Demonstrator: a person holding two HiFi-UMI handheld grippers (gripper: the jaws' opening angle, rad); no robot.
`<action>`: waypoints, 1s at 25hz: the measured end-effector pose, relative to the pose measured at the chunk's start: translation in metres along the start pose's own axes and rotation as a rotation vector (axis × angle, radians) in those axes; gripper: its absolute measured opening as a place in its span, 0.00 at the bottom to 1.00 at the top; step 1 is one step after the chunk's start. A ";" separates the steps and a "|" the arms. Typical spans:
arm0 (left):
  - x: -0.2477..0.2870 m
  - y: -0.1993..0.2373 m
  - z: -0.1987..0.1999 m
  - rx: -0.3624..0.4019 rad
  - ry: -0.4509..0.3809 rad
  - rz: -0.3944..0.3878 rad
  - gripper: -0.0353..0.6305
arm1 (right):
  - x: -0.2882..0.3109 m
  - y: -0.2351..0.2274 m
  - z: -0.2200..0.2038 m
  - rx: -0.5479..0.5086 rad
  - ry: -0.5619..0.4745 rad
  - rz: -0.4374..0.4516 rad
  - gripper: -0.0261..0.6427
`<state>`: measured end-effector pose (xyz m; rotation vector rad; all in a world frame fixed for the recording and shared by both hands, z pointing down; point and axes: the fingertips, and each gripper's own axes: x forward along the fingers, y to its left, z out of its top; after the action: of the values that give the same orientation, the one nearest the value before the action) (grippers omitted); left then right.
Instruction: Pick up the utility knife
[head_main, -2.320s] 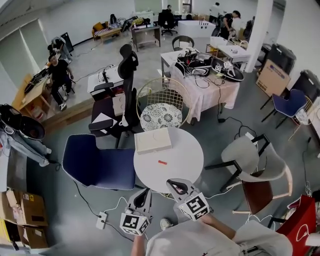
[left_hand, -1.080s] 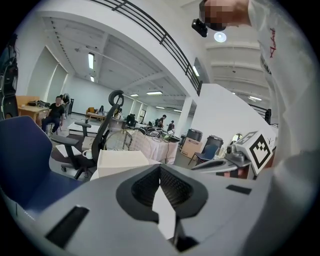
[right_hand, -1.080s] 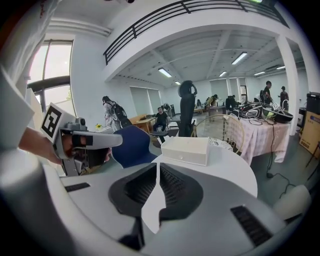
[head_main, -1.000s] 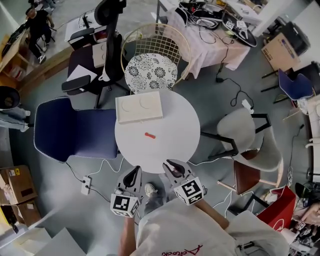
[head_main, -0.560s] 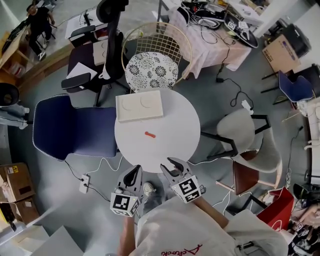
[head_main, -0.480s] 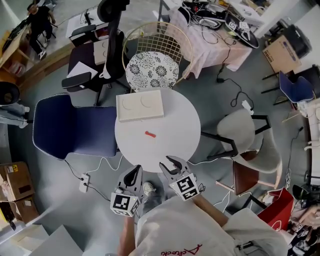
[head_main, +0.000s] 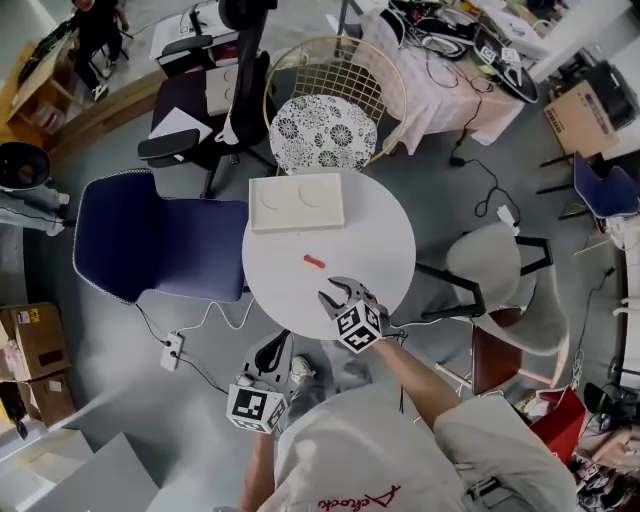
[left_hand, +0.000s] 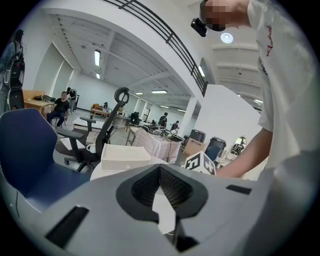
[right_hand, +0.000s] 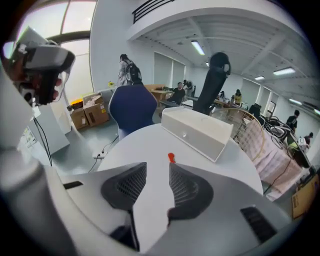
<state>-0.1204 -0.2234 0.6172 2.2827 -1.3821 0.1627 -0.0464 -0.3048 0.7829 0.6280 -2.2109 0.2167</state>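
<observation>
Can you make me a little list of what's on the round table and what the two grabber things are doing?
Table: round, white
On it: small red knife near the middle; flat white box at the far edge
Right gripper: over the table's near edge, pointing toward the knife; jaws open, have just been opening, nothing between them
Left gripper: just off the table's near edge; jaws shut, empty

Grey floor (head_main: 120, 390), round white table (head_main: 375, 250), blue chair (head_main: 150, 240), wire chair (head_main: 325, 130), cardboard boxes (head_main: 30, 345), ceiling strip lights (left_hand: 97, 57)
</observation>
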 end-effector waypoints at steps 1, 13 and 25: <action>-0.001 0.001 -0.001 -0.004 0.001 0.004 0.07 | 0.007 -0.002 -0.003 -0.027 0.024 0.010 0.27; -0.008 0.003 -0.009 -0.026 0.018 0.030 0.07 | 0.064 -0.026 -0.011 -0.123 0.179 0.078 0.27; -0.015 0.007 -0.017 -0.042 0.038 0.046 0.07 | 0.094 -0.037 -0.003 -0.132 0.216 0.124 0.20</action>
<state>-0.1312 -0.2061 0.6298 2.2031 -1.4069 0.1887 -0.0776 -0.3705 0.8536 0.3768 -2.0376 0.1913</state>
